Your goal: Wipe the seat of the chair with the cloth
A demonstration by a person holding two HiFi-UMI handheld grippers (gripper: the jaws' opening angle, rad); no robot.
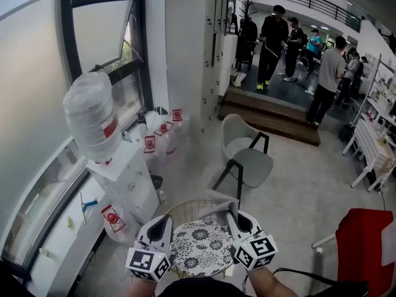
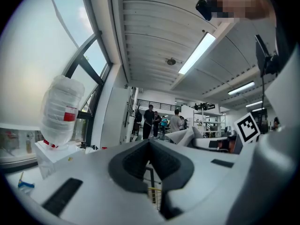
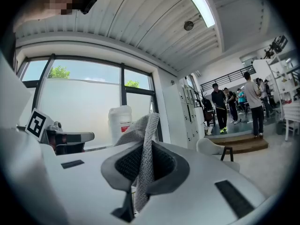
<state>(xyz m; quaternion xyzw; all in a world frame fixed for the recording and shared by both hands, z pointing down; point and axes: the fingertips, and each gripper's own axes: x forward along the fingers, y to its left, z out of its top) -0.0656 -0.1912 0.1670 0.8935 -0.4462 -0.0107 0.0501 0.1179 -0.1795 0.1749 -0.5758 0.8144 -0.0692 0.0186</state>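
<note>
The right gripper [image 1: 232, 209] has its jaws clamped on the single grey cloth [image 1: 218, 198]. In the right gripper view the knitted fabric [image 3: 145, 135] stands up between the pads and hangs down below them. The left gripper [image 1: 165, 220] sits just beside it. In its own view its jaws [image 2: 149, 144] are closed tip to tip with nothing between them.

Directly under both grippers stands one round side table [image 1: 201, 247] with a flower-patterned top and a gold wire frame.

The one pale chair [image 1: 249, 156] stands ahead of the right gripper and slightly to its right, well apart from the cloth. Its seat faces the grippers and nothing touches it.

To the left of the left gripper is one white water dispenser [image 1: 127, 178], with one upturned bottle [image 1: 93, 122] on top. Spare bottles crowd the floor around it, and four red tags [image 1: 164, 129] show among them.

Low at the far right of the right gripper is one red chair [image 1: 368, 240]. Further off on that side is a white table [image 1: 371, 147].

Beyond the pale chair, past a dark step [image 1: 272, 113], stands a group of people [image 1: 328, 76]. They overlap too much for an exact count.
</note>
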